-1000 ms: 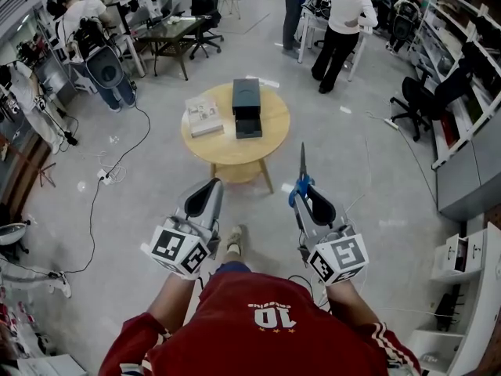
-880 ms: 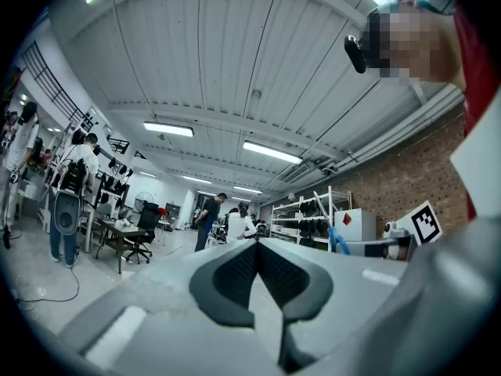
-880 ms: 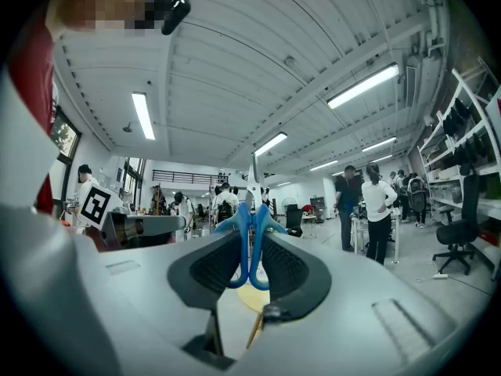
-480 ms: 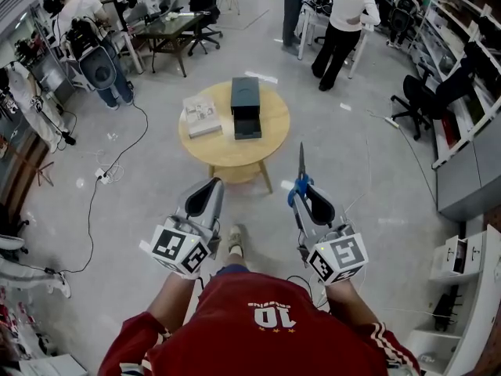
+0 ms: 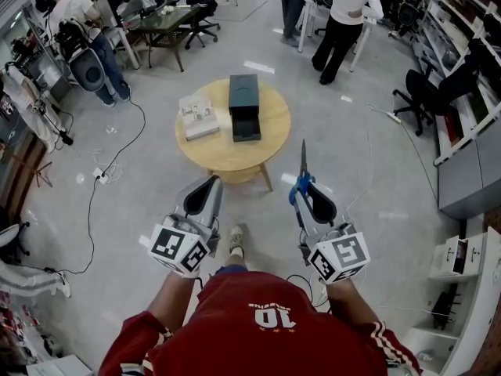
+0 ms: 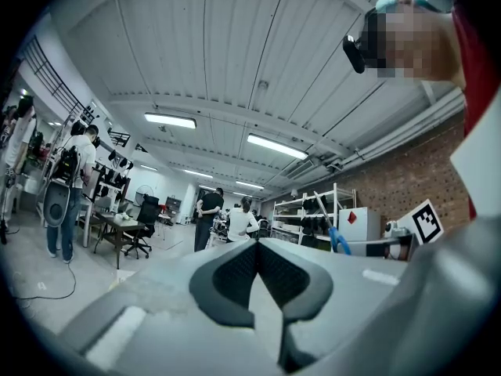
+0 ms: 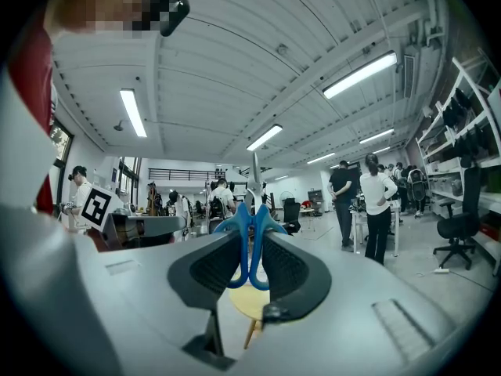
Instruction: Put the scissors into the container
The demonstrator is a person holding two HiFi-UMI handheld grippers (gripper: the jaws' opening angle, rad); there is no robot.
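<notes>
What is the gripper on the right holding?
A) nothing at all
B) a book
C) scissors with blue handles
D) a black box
C: the right gripper has its fingers closed on the blue handles of the scissors, and the blades stick out in front.

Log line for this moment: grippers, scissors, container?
left gripper: shut, empty | right gripper: shut on scissors, blades forward | container: on round table, ahead, not reached
</notes>
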